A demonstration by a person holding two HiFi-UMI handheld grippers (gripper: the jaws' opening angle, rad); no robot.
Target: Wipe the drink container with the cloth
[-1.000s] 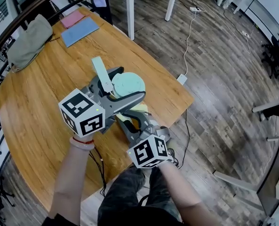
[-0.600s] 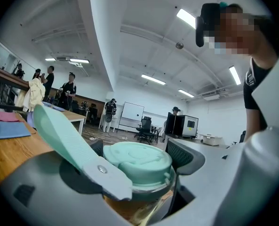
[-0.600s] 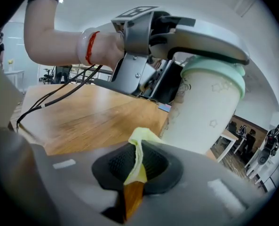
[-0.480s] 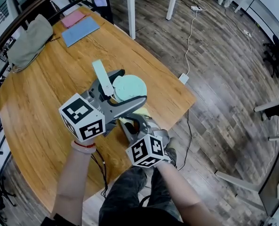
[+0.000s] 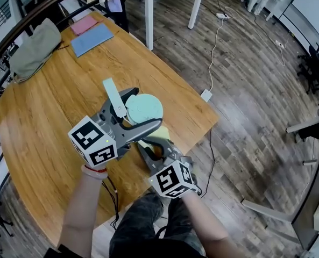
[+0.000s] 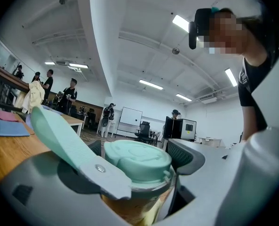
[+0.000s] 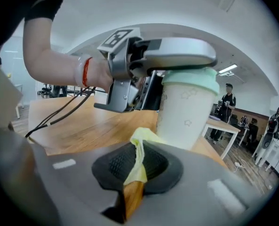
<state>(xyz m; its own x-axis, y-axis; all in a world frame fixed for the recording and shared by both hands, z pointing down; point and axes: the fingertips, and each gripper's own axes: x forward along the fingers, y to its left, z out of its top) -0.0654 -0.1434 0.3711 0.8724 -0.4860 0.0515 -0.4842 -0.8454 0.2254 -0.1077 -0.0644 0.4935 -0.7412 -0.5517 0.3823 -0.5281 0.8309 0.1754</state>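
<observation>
Two grippers meet near the wooden table's right edge. Left gripper clamps the drink container just below its mint lid. Right gripper pinches the yellow cloth beside the container's wall. It seems light and crushable, so the stiffer rim is the safest hold.

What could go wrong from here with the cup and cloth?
The right claw pinches only a thin fold of yellow cloth, so it might slip out while rubbing. The left claw grips the cup near its lid with the flap open; wiping pressure could tilt it and spill.
</observation>
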